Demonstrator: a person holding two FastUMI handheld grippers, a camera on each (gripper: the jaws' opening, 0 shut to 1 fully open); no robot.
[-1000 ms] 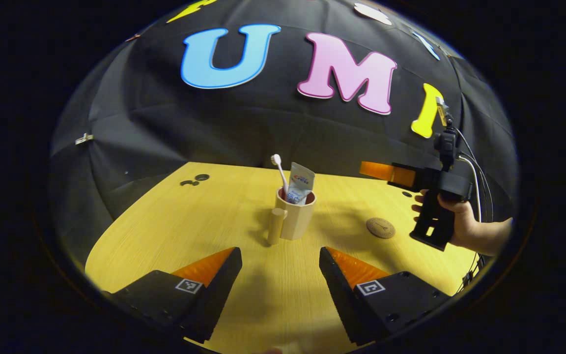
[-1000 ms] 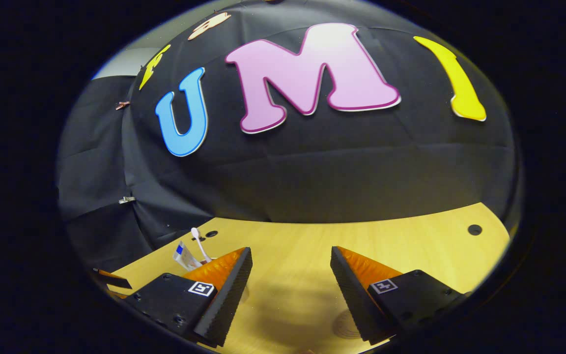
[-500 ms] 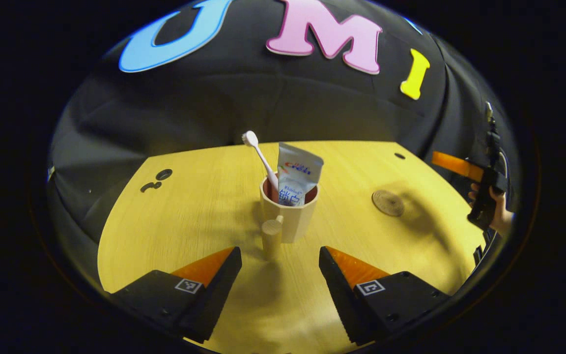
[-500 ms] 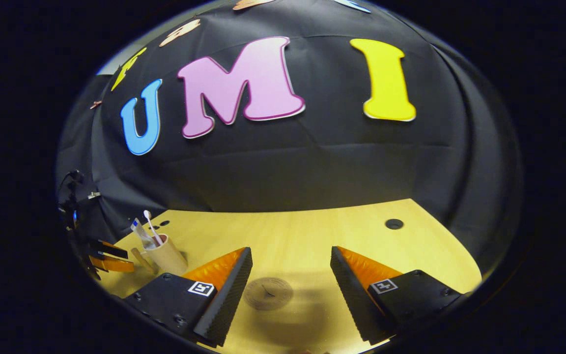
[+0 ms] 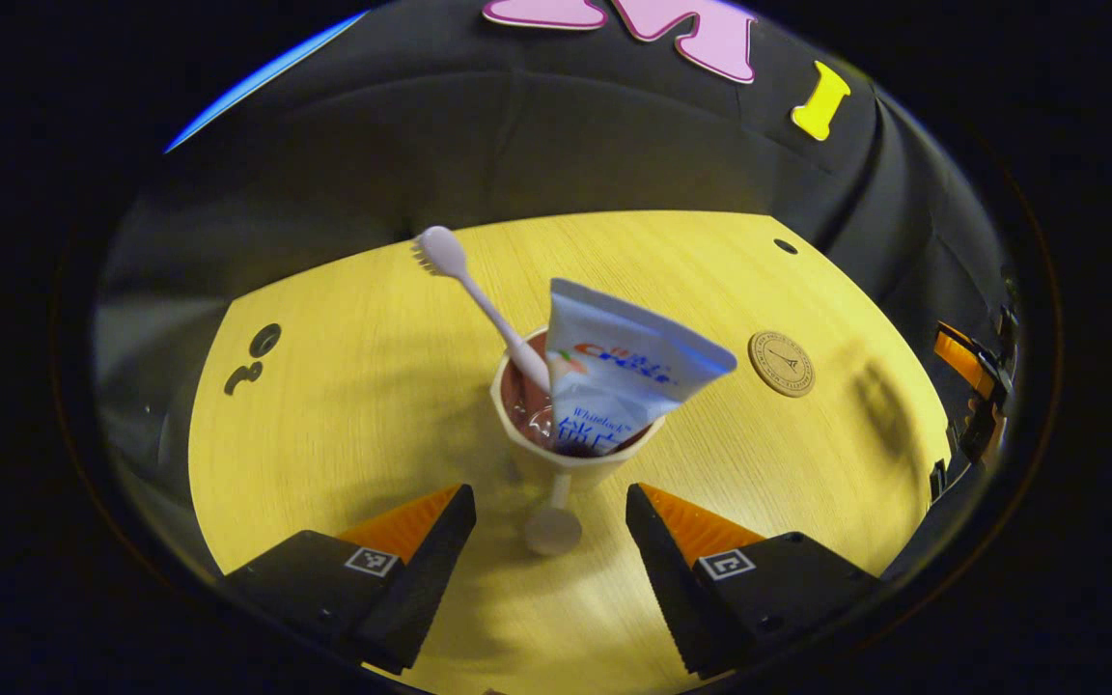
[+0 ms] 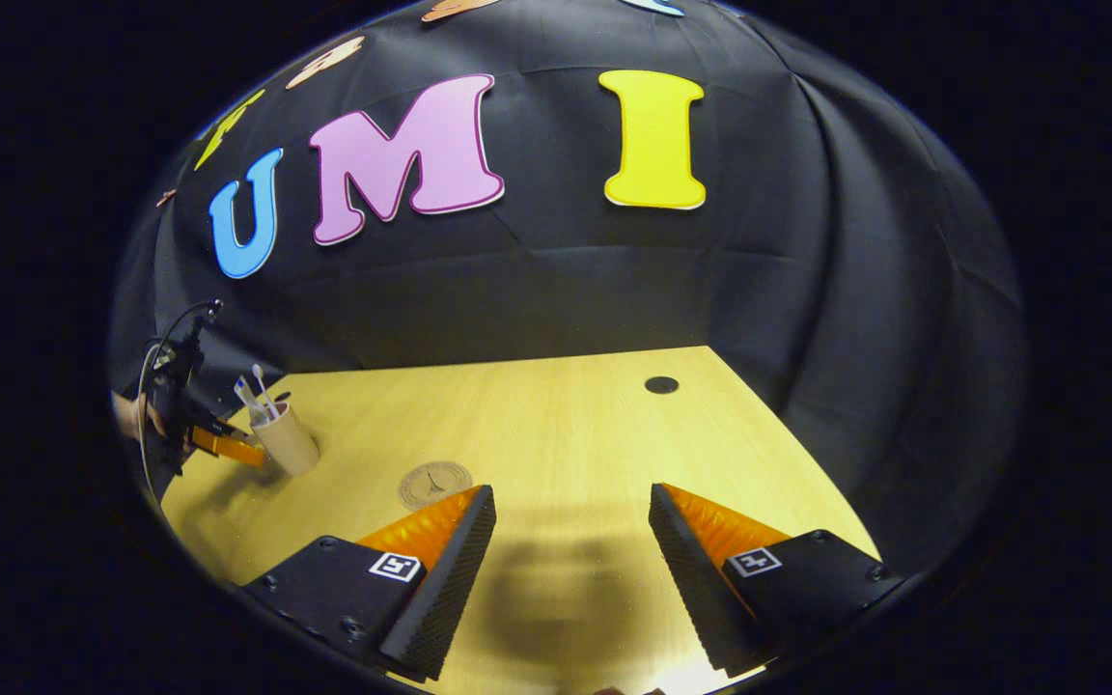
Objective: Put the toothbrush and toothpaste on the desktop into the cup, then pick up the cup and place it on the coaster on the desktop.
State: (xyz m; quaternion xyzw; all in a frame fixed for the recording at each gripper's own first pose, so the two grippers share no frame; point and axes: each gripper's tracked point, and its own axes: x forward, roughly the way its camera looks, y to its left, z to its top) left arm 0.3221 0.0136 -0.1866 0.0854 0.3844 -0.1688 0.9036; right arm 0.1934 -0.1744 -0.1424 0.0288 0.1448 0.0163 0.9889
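My left tool (image 5: 549,502) is spread wide over the table (image 5: 344,386), gripping nothing, with the cup (image 5: 570,439) just ahead of its tips and the cup's handle (image 5: 554,526) sitting in the gap between the two fingers; I can't tell whether either finger touches it. The toothbrush (image 5: 474,290) stands in the cup, leaning away to the left with its head up, and the toothpaste (image 5: 619,372) tube stands beside it, flat end up. The coaster (image 5: 781,363) lies flat ahead and to the right of this tool, well apart from the cup. My right tool (image 6: 570,541) is also wide open and empty above bare table, the coaster (image 6: 433,483) just beyond its left fingertip and the cup (image 6: 284,439) farther off to the left, with the other tool (image 6: 218,444) right against it
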